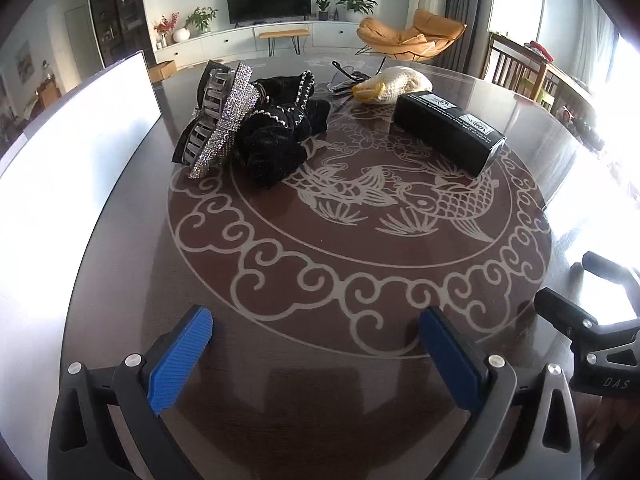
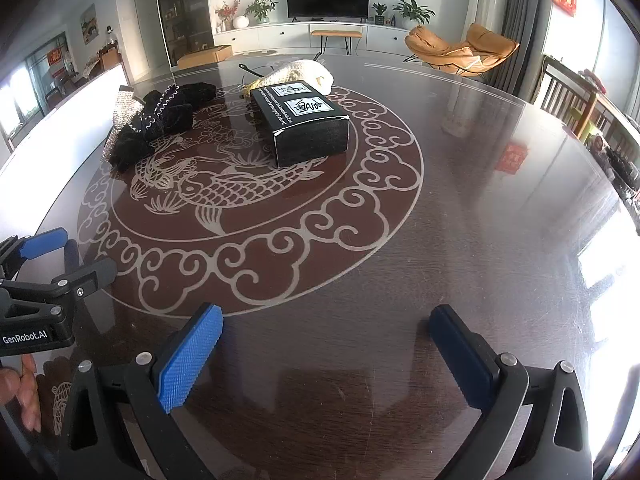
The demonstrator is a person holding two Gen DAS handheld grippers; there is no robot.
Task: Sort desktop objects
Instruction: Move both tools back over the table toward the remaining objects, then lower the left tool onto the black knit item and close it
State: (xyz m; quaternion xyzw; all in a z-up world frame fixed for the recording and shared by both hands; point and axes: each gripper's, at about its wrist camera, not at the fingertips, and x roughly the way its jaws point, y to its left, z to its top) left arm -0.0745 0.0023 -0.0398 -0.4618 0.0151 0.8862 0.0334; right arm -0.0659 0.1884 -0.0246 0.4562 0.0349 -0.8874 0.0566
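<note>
Hovering low over my fish-patterned table (image 1: pixel 320 264), both grippers gape, nothing between their blue pads. From left: a white board (image 1: pixel 80 136) on edge, a rhinestone hair claw (image 1: pixel 224 120) touching black velvet fabric (image 1: pixel 280 136), a black box (image 1: pixel 448 136), a cream pouch (image 1: pixel 396 82) behind it. Left gripper (image 1: pixel 316 348); right gripper (image 2: pixel 326 350).

"genrobot.ai" on left gripper (image 2: pixel 48 248); "das" on right gripper (image 1: pixel 576 280)

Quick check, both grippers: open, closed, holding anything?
Left gripper: jaws open, holding nothing, above the table.
Right gripper: jaws open, holding nothing.
</note>
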